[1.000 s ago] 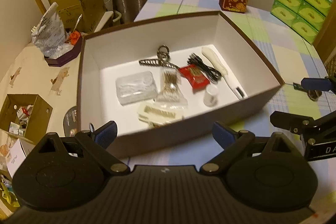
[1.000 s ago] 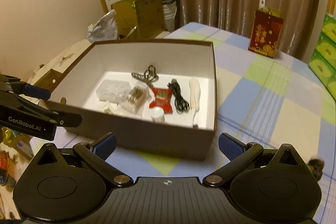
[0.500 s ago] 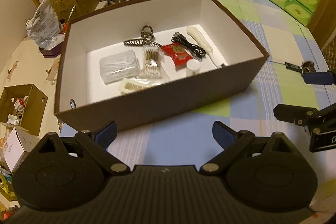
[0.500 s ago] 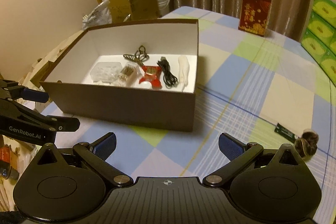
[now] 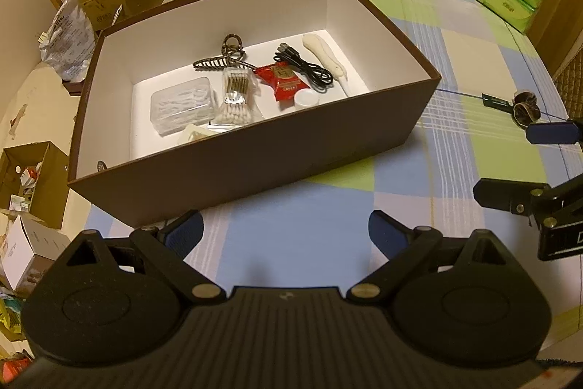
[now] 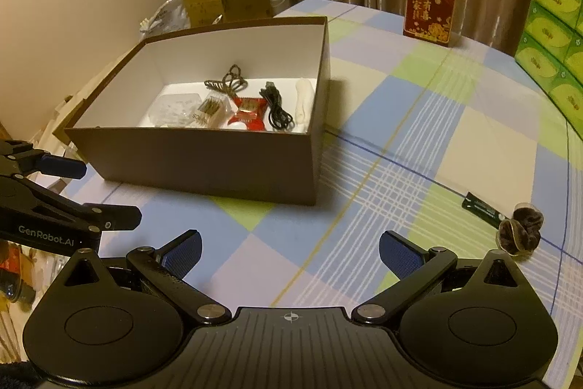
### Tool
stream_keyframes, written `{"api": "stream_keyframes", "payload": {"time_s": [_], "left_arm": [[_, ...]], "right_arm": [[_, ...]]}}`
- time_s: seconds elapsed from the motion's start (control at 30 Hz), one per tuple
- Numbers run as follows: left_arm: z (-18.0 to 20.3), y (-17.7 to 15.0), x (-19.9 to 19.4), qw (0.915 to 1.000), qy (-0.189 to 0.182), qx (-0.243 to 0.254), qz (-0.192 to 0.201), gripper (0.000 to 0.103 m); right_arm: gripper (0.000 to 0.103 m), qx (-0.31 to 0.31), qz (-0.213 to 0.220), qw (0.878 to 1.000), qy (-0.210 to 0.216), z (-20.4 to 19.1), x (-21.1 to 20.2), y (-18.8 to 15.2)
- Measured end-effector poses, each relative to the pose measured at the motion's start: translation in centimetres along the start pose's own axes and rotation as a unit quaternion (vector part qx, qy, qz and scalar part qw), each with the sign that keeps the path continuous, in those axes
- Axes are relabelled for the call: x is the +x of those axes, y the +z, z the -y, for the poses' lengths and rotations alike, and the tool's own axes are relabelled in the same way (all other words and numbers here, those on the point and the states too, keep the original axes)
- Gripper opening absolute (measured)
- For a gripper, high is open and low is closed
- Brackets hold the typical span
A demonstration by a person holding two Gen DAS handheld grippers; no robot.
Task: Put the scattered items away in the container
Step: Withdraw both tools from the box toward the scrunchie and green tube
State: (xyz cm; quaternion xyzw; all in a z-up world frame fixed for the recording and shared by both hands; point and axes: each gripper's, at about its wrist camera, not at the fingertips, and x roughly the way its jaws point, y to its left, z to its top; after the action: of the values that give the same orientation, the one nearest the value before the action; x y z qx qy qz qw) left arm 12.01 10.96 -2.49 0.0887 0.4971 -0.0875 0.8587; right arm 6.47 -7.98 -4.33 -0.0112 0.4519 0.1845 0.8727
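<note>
A: What is left outside the brown cardboard box with the white inside (image 6: pixel 255 166)?

B: Two things, both on the checked cloth of the tabletop (image 6: pixel 419 141), well to the right of the box: a dark brown velvety hair scrunchie (image 6: pixel 520 233) and a slim dark green sachet (image 6: pixel 481 209) lying just beside it, perhaps touching at one end.

A: And the grippers?

B: The right gripper (image 6: pixel 289 252) has its blue-padded jaws spread wide with nothing between them, and hangs over bare cloth, with the scrunchie off to its right. The left gripper (image 5: pixel 286 233) is likewise wide apart and empty, in front of the box's near wall.

A: How would those two handle?

B: The scrunchie looks light and soft, so I expect it to squash under the pads; pinching across one bunched side of the ring should hold better than spanning the whole loop. The sachet looks flat, thin and probably slick. It lies low on the cloth, so the fingers would likely need to press down astride its narrow width near the middle, or it may slide away.

A: Anything in the box to mind?

B: The clear plastic case (image 5: pixel 182 105) and the black cable (image 5: pixel 304 68) sit toward the middle, but there is bare white floor to drop onto.
</note>
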Motion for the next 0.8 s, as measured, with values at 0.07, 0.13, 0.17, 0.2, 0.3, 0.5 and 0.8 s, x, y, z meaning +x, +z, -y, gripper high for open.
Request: {"api": "stream_keyframes", "payload": {"time_s": [0.07,0.13,0.17,0.2,0.3,0.5,0.8], "left_arm": [[0.4,-0.1,0.0,1.0,0.001,0.0,-0.001,0.096],[0.8,0.0,0.1,1.0,0.0,0.0,-0.003,0.096],[1.1,-0.1,0.1,1.0,0.0,0.0,-0.003,0.096],[1.3,0.0,0.2,1.0,0.0,0.001,-0.004,0.096],[2.2,0.0,0.3,1.0,-0.003,0.004,-0.006,0.096],[4.5,0.1,1.0,0.9997,-0.012,0.017,-0.013,0.096],[9.8,0.8,2.3,0.9963,-0.054,0.065,-0.02,0.096]], "right_arm": [[0.101,0.001,-0.002,1.0,0.0,0.3,-0.1,-0.2],[0.101,0.003,-0.004,1.0,-0.001,0.7,-0.3,-0.5],[0.101,0.005,-0.005,1.0,-0.001,0.9,-0.3,-0.5],[0.101,0.006,-0.006,1.0,-0.002,1.1,-0.4,-0.6],[0.101,0.013,-0.008,1.0,-0.004,1.9,-0.7,-1.0],[0.101,0.035,-0.013,0.999,-0.018,4.1,-1.5,-2.2],[0.101,0.101,-0.011,0.993,-0.057,8.9,-3.8,-4.6]]}}
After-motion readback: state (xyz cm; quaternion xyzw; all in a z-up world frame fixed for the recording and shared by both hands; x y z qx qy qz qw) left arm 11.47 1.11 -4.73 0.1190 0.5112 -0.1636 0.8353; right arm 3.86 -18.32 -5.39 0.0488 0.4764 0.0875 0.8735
